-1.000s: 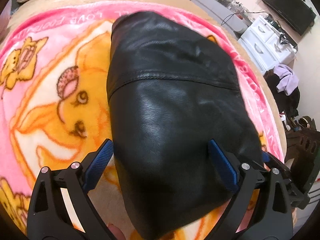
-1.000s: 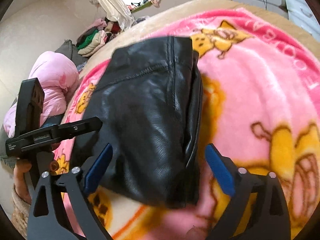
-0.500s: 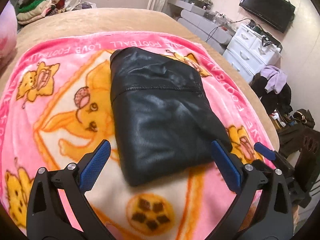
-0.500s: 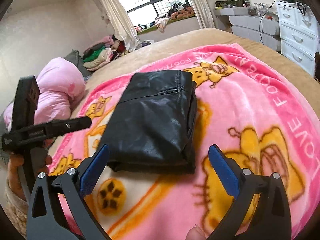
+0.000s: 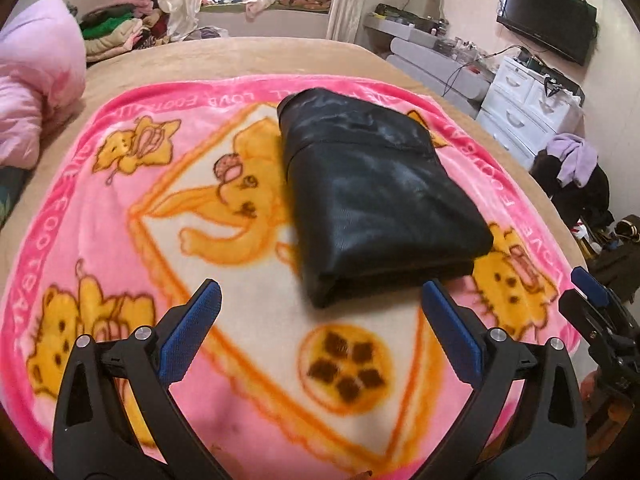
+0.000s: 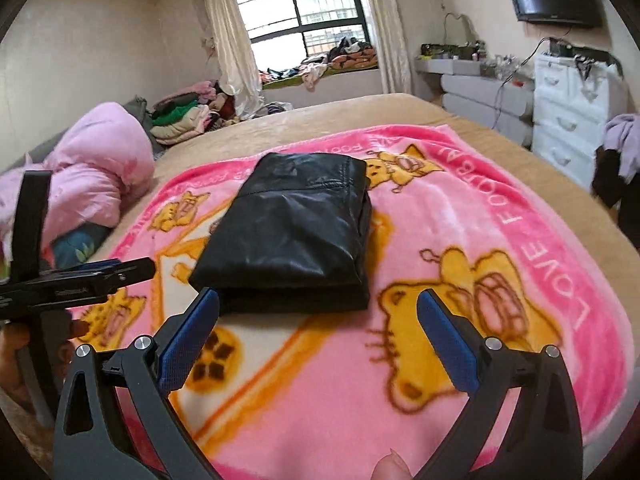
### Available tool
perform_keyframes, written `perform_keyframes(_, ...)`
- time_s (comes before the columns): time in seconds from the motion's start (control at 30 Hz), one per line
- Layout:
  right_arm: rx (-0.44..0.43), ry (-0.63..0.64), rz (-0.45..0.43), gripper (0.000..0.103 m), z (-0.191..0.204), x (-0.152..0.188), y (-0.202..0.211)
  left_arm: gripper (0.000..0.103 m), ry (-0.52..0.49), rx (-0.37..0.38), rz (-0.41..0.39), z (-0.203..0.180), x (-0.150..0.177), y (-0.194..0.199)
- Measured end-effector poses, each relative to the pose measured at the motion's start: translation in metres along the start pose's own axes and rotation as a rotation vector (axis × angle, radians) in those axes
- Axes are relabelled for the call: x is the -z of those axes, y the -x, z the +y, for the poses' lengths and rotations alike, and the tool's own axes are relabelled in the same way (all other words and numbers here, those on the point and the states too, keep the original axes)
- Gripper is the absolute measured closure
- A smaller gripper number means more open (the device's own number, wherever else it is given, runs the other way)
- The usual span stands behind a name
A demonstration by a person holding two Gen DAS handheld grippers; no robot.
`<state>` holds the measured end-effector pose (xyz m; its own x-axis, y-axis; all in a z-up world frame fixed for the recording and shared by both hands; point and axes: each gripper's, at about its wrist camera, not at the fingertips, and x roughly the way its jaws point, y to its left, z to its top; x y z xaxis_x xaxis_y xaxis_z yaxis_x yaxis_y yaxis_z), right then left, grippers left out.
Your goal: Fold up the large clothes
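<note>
A black leather garment (image 5: 376,196) lies folded into a thick rectangle on a pink cartoon blanket (image 5: 120,208); it also shows in the right wrist view (image 6: 296,236). My left gripper (image 5: 320,300) is open and empty, held back from the garment's near edge. My right gripper (image 6: 318,308) is open and empty, just short of the garment's near edge. The right gripper shows at the right edge of the left wrist view (image 5: 596,304). The left gripper shows at the left of the right wrist view (image 6: 80,276).
The blanket (image 6: 480,264) covers a tan bed (image 6: 360,116). A pink duvet (image 6: 88,172) lies at the left. Clothes piles (image 6: 188,116) sit behind. White drawers (image 6: 568,108) and a chair with clothes (image 5: 576,176) stand on the right.
Both grippers have pulled back and risen away from the folded garment, which stays on the blanket. Both were open around it and stay open.
</note>
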<state>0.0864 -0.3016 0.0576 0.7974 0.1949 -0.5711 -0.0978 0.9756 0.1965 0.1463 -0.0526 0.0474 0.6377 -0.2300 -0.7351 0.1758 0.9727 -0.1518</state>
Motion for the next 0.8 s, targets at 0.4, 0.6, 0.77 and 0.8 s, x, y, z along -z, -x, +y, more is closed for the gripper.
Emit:
perform_keyframes(0.4, 0.048, 0.040, 0.043, 0.004, 0.005, 0.018, -0.007, 0.009, 0.018, 0.005, 0.022, 0.000, 0.025, 0.002)
perform_keyframes(0.6, 0.047, 0.032, 0.045, 0.004, 0.005, 0.017, -0.007, 0.009, 0.014, -0.008, 0.027, 0.000, 0.025, 0.001)
perform_keyframes(0.77, 0.056, 0.031, 0.045, 0.004, 0.004, 0.018, -0.007, 0.009, 0.023, -0.008, 0.033, 0.002, 0.024, 0.001)
perform_keyframes(0.8, 0.055, 0.031, 0.045, 0.004, 0.004, 0.018, -0.007, 0.009, 0.022, -0.010, 0.033, 0.002, 0.024, 0.000)
